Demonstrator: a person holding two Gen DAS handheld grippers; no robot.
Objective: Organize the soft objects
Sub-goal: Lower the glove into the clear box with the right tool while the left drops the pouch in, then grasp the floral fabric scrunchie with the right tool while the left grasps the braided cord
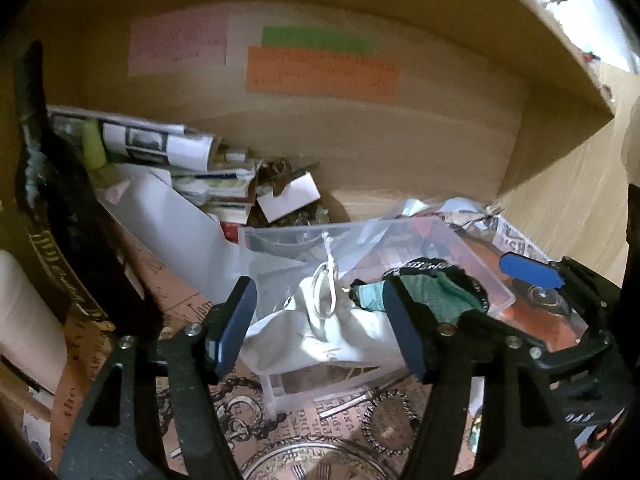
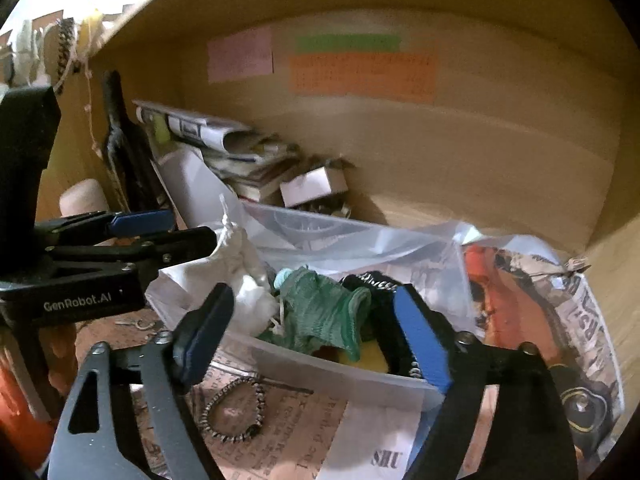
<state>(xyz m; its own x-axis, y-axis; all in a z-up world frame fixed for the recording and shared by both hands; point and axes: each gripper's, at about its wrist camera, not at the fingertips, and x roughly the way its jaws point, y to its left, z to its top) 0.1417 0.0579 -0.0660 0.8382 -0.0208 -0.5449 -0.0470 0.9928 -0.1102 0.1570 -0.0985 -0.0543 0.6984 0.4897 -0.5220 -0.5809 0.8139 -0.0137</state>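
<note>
The left gripper (image 1: 324,320) has its jaws spread wide on either side of a white drawstring pouch (image 1: 320,340), which sits low centre in a clear plastic box (image 1: 496,292). The right gripper (image 2: 312,340), jaws likewise apart, brackets a green knitted cloth (image 2: 320,312) in the same box. A beaded hair tie (image 2: 234,408) lies lower left on printed paper (image 2: 288,432)

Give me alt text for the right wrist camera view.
The open right gripper hovers at a clear plastic bin holding a green knit cloth and a white drawstring pouch. The left gripper reaches the pouch from the left, inside a cluttered wooden shelf.
</note>
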